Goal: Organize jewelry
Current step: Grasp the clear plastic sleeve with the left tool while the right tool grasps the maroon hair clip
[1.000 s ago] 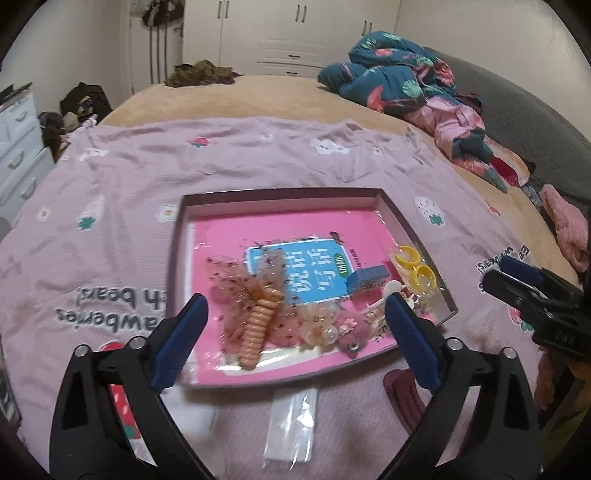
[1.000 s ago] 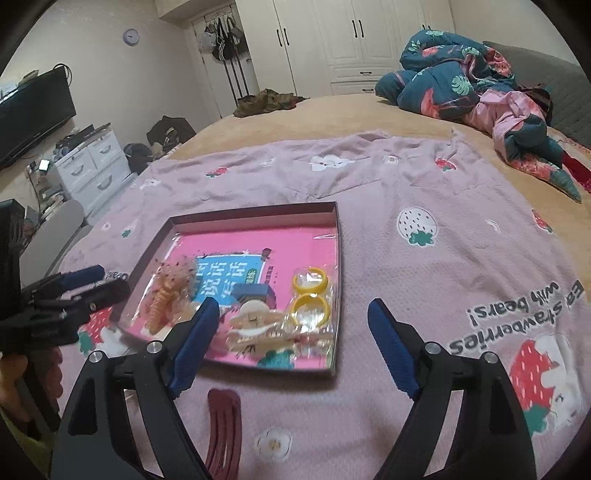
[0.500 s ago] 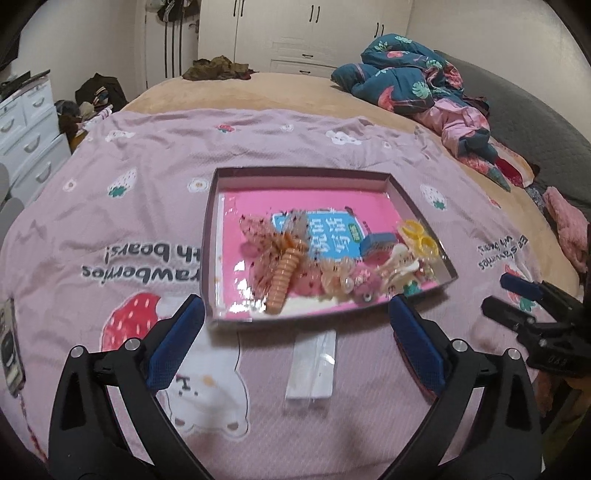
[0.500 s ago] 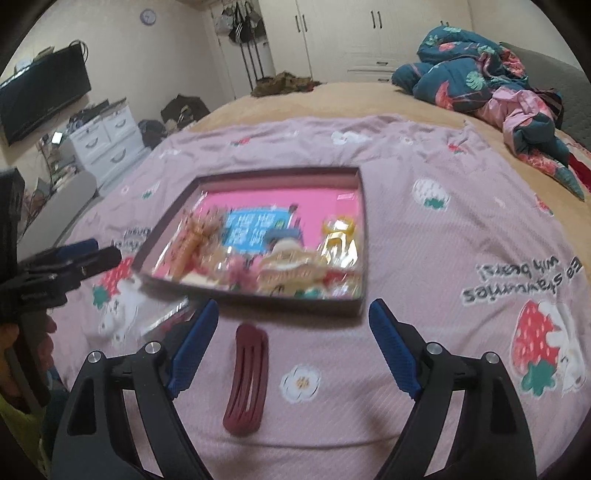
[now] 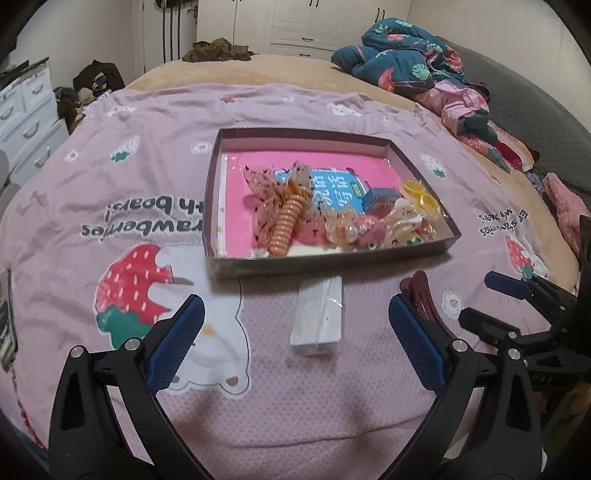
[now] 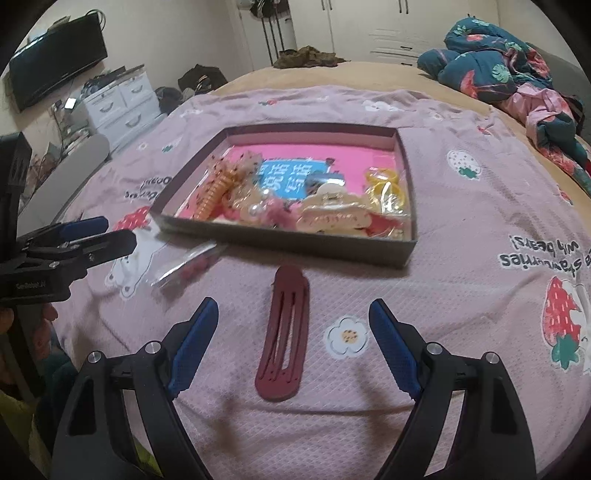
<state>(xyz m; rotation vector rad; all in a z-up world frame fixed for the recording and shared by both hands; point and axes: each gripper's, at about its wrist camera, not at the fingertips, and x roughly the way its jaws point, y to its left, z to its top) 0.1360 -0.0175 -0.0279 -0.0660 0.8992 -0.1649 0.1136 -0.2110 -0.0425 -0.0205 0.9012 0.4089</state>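
Observation:
A shallow dark box [image 5: 332,258] [image 6: 295,242] with a pink floor lies on the pink bedspread and holds several hair accessories: an orange spiral tie [image 5: 286,227], a cream claw clip [image 6: 332,218] and yellow rings [image 6: 386,188]. A dark red hair clip [image 6: 286,343] [image 5: 421,291] lies on the spread in front of the box, between the fingers of my right gripper [image 6: 291,347], which stands open above it. A clear plastic packet [image 5: 319,315] [image 6: 184,264] lies before the box too, ahead of my open, empty left gripper [image 5: 295,343].
Crumpled blue and pink bedding [image 5: 417,70] lies at the back right of the bed. White drawers [image 6: 118,99] and a dark screen [image 6: 55,68] stand beyond the bed's left edge. A white wardrobe [image 5: 306,22] lines the far wall.
Both grippers have drawn back from the box and sunk toward the spread. The red clip now lies between the right fingers, and the packet sits farther ahead of the left ones.

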